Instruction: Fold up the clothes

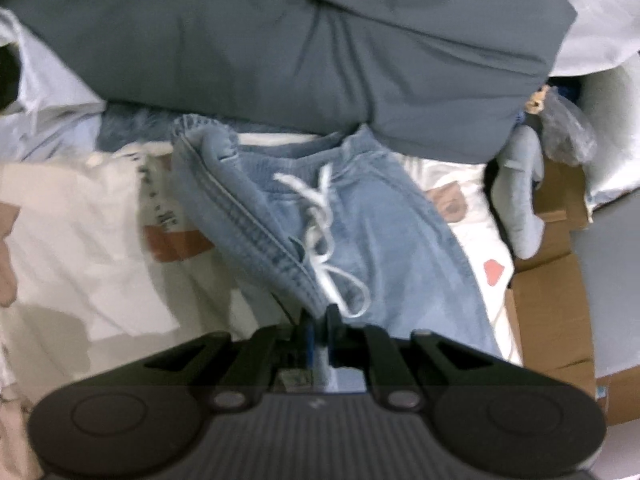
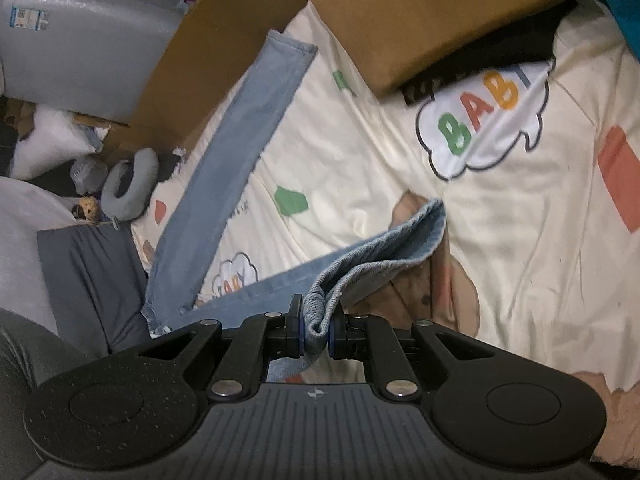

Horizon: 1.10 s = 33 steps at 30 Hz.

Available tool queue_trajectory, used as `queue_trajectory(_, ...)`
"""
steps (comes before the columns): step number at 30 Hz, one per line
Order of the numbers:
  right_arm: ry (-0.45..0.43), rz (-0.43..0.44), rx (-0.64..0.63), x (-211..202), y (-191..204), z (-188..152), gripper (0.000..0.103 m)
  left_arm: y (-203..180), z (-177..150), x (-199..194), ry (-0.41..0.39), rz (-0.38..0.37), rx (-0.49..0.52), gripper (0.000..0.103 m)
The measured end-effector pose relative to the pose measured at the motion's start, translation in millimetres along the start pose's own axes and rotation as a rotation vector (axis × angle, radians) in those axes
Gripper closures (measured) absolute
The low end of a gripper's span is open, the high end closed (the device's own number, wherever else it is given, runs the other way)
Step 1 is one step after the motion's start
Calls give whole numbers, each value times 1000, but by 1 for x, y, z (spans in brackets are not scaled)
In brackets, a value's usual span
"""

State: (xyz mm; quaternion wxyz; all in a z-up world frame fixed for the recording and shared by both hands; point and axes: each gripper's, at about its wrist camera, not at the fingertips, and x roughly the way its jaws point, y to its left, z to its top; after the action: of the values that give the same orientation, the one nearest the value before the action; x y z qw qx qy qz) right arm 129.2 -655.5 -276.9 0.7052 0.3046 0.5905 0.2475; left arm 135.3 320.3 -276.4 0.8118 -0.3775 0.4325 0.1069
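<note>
Light-blue jeans (image 1: 384,216) are spread over a cream printed bedsheet (image 2: 360,168), waistband end seen in the left wrist view, legs in the right wrist view.

Left hand-held gripper (image 1: 318,320): jaws drawn together, clamped on a fold of the jeans at the waistband edge. The white drawstring (image 1: 320,220) is seen trailing down the front of the denim to just beside the fingertips. A grey pillow (image 1: 300,40) is seen behind the waistband, partly overlapping it.

Right hand-held gripper (image 2: 316,328): jaws pinched on a bunched fold of denim near the hem of one leg (image 2: 384,248); the fabric is lifted off the sheet at the grip. The other leg (image 2: 240,140) is laid flat, stretched away toward a cardboard box (image 2: 208,60).

A brown cushion (image 2: 420,12) is noted at the far side of the bed, above a "BABY" cloud print (image 2: 480,120). A small grey stuffed toy (image 2: 128,184) is seen by the bed edge.
</note>
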Motion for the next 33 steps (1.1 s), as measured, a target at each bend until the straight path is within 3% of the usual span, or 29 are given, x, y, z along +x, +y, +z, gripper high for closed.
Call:
queue_trajectory(8, -79, 6, 14, -10, 18, 17, 94, -40, 18, -1, -1, -80, 6, 98)
queue_trajectory(18, -128, -8, 3, -9, 38, 53, 94, -68, 23, 6, -6, -100, -10, 98)
queue_trajectory(33, -167, -50, 7, 34, 57, 124, 94, -103, 36, 35, -11, -143, -9, 98)
